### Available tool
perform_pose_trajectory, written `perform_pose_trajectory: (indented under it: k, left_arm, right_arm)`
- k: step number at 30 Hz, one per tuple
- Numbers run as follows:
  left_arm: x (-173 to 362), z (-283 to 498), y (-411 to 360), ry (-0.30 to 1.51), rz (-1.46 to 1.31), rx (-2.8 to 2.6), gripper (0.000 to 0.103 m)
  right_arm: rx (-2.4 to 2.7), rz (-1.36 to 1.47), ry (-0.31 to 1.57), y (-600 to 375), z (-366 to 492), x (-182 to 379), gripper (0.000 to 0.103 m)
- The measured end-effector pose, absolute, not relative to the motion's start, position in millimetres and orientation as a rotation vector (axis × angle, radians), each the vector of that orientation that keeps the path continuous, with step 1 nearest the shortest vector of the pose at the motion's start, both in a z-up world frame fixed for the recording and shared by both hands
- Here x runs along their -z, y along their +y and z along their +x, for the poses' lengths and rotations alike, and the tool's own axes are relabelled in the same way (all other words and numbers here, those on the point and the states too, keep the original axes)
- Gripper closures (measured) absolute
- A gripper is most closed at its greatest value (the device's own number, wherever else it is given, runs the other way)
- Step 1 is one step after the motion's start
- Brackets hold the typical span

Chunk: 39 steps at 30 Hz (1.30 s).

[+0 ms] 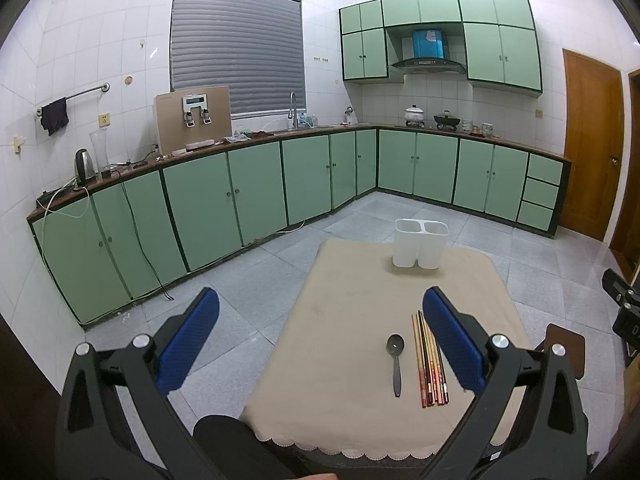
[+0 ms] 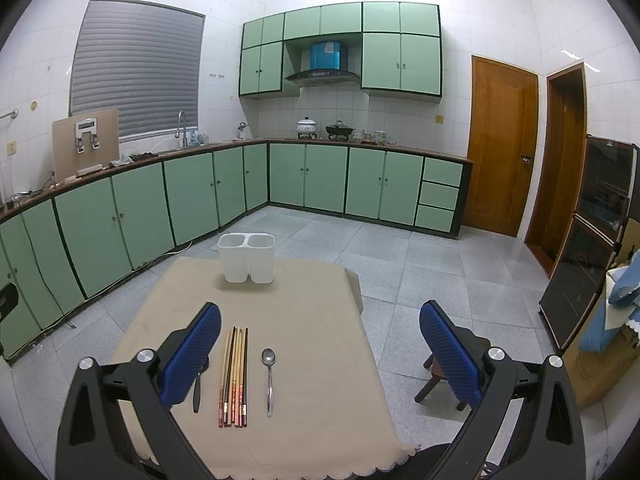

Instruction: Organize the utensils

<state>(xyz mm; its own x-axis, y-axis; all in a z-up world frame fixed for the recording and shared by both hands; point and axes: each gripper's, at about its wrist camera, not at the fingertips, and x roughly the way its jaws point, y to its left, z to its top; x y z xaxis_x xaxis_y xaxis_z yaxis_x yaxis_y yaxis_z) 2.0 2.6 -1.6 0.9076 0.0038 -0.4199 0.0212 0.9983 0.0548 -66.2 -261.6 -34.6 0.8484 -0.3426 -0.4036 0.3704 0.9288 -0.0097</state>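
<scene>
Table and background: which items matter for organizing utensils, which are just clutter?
Job items:
- white two-compartment holder
- chopsticks
- black spoon
- metal spoon

Lying about:
- kettle
- water dispenser
- pots on the counter
- wooden stool
- dark cloth on the rail

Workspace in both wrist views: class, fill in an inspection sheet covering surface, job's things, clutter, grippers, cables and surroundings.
Surface: table under a beige scalloped cloth, mostly bare.
Job's things: white two-compartment holder upright at the far edge, both compartments look empty; chopsticks bundled side by side; black spoon to their left, metal spoon to their right, all flat on the cloth.
Clutter: nothing seen on the table.
Grippers: left gripper and right gripper open, holding nothing, above the near edge.
Cables: cords hang down the left cabinets.
Surroundings: green kitchen cabinets, wooden doors, small stool.
</scene>
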Motion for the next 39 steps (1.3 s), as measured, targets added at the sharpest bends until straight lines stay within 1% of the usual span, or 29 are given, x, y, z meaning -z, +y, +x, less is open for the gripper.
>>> perform_pose_trajectory:
  k: [39]
  left_arm:
    - [0.8,2.8,3.1,0.449,0.059,0.016,0.004]
  right_arm:
    - [0.371,0.065,0.415,-261.8,-65.9,32.1,0.005]
